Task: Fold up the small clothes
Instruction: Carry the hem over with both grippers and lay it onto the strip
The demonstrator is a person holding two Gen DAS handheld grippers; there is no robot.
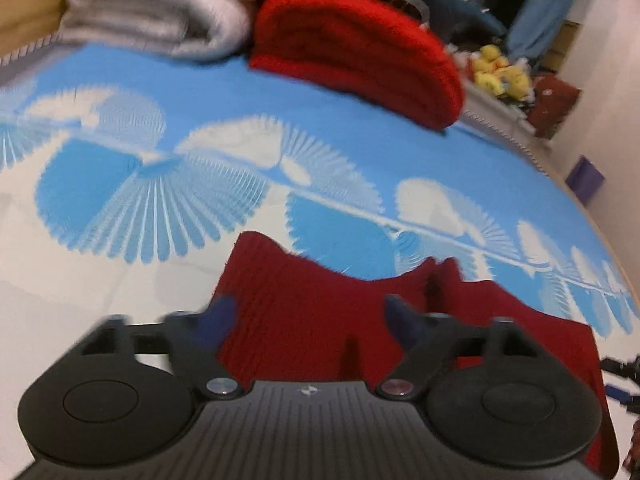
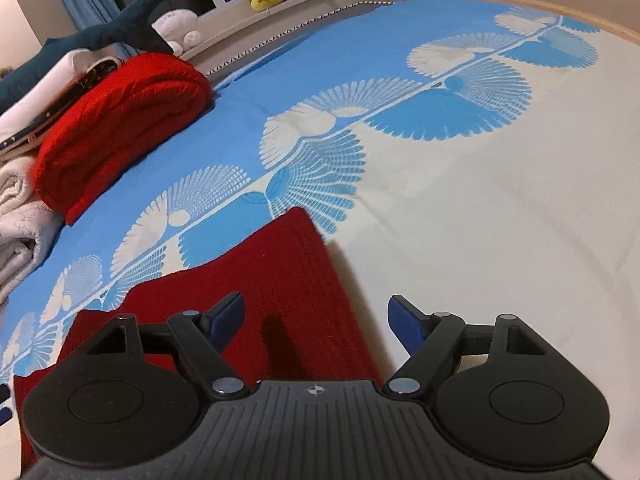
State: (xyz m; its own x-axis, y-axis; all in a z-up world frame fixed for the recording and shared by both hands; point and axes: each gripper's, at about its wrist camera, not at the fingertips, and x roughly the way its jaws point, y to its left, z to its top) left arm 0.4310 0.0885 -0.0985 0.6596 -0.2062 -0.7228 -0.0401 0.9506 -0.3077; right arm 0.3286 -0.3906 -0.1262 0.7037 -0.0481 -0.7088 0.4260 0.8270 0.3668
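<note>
Two grippers hang over one dark red knit garment (image 2: 280, 280) spread on the blue-and-white bedsheet (image 2: 480, 220). The left gripper (image 1: 308, 316) has its fingers spread with nothing between them, the cloth lying just below and ahead of both tips. The right gripper (image 2: 316, 316) is spread too; its left finger (image 2: 226, 314) sits over the garment, its right finger (image 2: 404, 320) over bare sheet, so the cloth's edge runs between them. To fold well, I judge each should pinch a near corner, lift evenly, and carry it toward the far edge. A folded bright red blanket (image 2: 120, 120) lies well beyond the tips.
</note>
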